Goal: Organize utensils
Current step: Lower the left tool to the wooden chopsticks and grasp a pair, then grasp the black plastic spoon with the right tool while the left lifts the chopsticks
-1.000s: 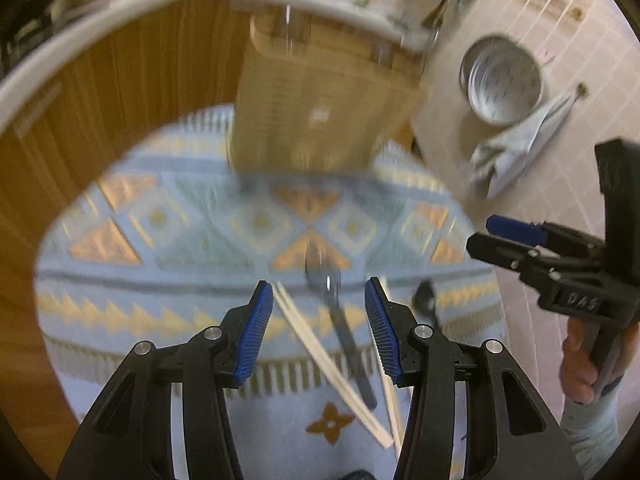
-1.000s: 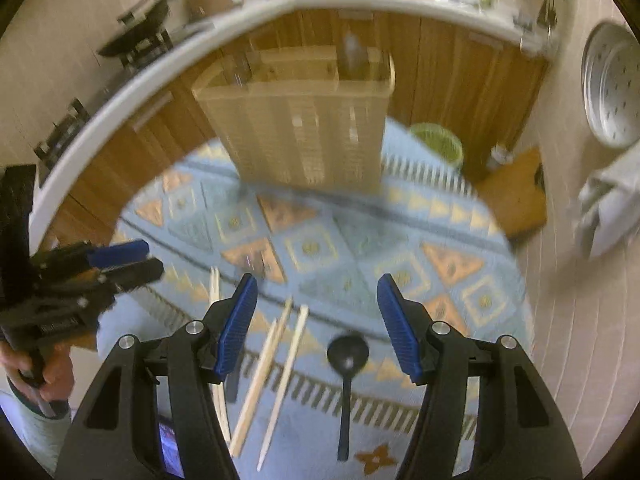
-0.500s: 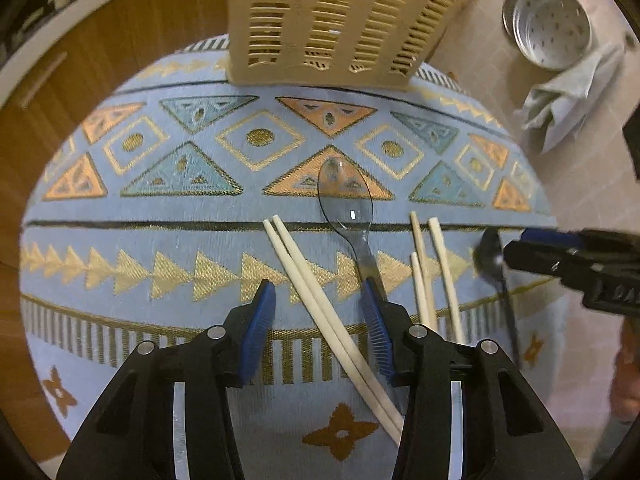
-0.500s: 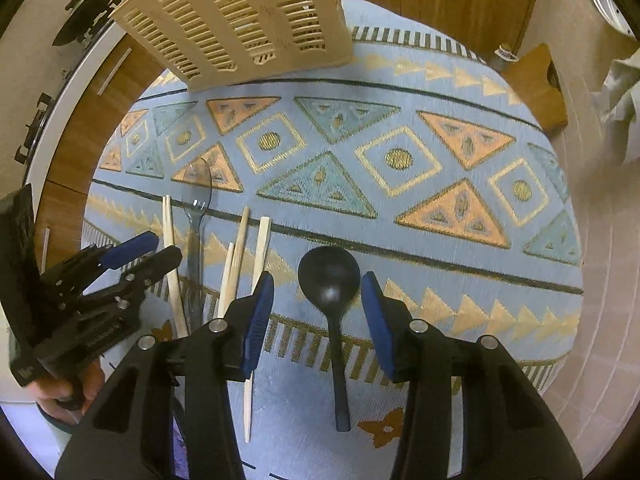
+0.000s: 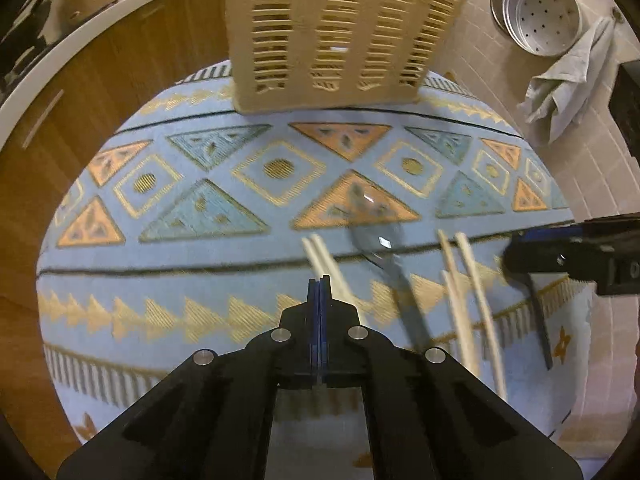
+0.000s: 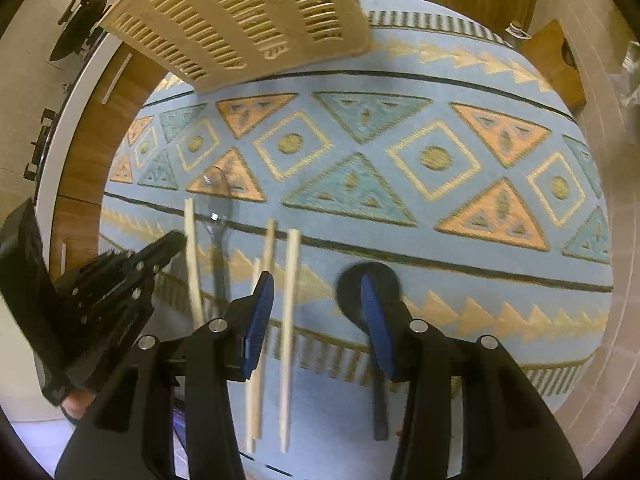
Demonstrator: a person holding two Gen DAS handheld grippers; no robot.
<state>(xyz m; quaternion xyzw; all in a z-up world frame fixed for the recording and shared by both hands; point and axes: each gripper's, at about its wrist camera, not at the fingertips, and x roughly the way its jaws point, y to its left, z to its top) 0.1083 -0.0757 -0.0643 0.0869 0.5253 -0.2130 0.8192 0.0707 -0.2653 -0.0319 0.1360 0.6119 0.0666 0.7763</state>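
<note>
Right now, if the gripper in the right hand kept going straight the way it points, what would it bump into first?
Most likely a chopstick. The right gripper points down at the rug, open, and that chopstick lies between its fingers. The black spoon sits by the right finger. Depth is hard to judge.

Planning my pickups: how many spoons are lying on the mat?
2. A clear spoon lies on the mat left of the right gripper; a black spoon lies partly behind that gripper's right finger. The basket may hide more.

Our left gripper (image 5: 319, 280) and right gripper (image 6: 316, 300) are black plastic with silver screws and blue ribbed pads.
</note>
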